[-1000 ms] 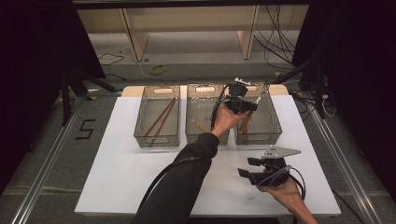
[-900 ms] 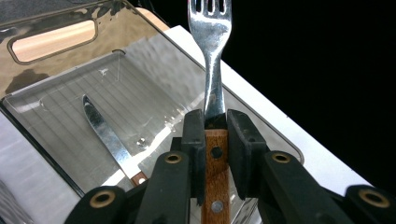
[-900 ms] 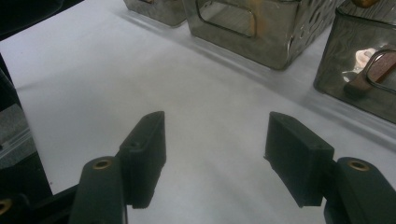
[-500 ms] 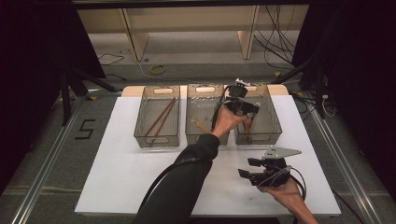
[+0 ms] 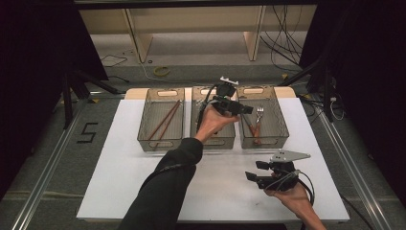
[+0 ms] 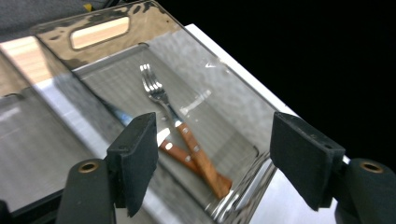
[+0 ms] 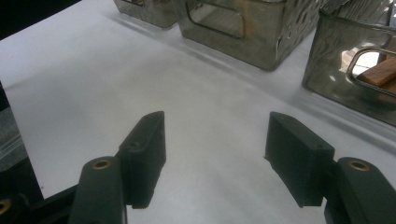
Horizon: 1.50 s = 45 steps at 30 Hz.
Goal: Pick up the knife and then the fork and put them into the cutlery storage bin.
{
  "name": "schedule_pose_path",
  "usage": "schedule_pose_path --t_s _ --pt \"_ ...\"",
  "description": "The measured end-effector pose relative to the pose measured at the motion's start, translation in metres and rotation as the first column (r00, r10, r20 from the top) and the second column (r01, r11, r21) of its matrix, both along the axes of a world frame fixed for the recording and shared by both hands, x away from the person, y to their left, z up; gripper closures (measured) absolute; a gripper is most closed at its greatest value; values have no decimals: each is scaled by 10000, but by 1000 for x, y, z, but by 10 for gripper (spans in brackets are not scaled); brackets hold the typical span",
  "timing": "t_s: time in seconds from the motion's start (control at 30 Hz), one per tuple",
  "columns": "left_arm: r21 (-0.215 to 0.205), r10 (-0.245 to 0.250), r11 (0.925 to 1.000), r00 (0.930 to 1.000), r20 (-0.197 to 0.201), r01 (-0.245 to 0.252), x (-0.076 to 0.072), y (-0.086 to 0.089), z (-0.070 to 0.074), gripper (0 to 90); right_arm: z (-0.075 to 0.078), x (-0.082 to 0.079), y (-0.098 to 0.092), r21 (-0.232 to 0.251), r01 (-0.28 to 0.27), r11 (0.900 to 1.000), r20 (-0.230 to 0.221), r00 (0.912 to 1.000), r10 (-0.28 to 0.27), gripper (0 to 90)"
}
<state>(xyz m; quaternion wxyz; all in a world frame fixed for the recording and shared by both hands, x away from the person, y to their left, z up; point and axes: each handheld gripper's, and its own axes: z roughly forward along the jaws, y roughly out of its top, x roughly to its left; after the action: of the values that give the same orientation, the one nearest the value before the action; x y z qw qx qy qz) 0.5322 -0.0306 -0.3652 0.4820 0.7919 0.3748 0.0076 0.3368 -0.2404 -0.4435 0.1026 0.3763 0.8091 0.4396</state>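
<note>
A fork (image 6: pixel 161 93) with a wooden handle lies in the right metal basket (image 5: pixel 283 128), crossed over a second wooden-handled utensil (image 6: pixel 176 155). My left gripper (image 5: pixel 245 109) hovers above the gap between the middle basket (image 5: pixel 215 143) and the right one. In the left gripper view its jaws (image 6: pixel 215 135) have just been opening and stand wide, with nothing between them and the fork (image 5: pixel 259 113) below. My right gripper (image 5: pixel 253 172) rests open over the white table near the front right, and nothing lies between its jaws (image 7: pixel 215 140).
The left basket (image 5: pixel 160 144) holds brown chopsticks (image 5: pixel 165 120). All three baskets stand in a row at the table's far edge. The white tabletop (image 5: pixel 143 182) stretches bare before them. Shelving and cables lie beyond the table.
My left hand has shifted a little left, from above the right basket toward the middle one. The right hand has kept still.
</note>
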Motion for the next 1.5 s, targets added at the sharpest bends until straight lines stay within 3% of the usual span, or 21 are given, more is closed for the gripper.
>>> schedule_pose_path --t_s 0.63,0.87,1.5 --pt "-639 -518 9963 9952 835 573 -55 81 3 236 0 7 -10 376 384 9986 142 9991 -390 367" --pt "-970 -575 9930 9932 1010 673 -81 105 -9 230 1 6 -13 665 548 9963 181 9983 -561 359" --pt "-894 -381 9947 9895 1396 510 -130 153 -39 220 3 4 -11 881 601 9943 315 9975 -631 349"
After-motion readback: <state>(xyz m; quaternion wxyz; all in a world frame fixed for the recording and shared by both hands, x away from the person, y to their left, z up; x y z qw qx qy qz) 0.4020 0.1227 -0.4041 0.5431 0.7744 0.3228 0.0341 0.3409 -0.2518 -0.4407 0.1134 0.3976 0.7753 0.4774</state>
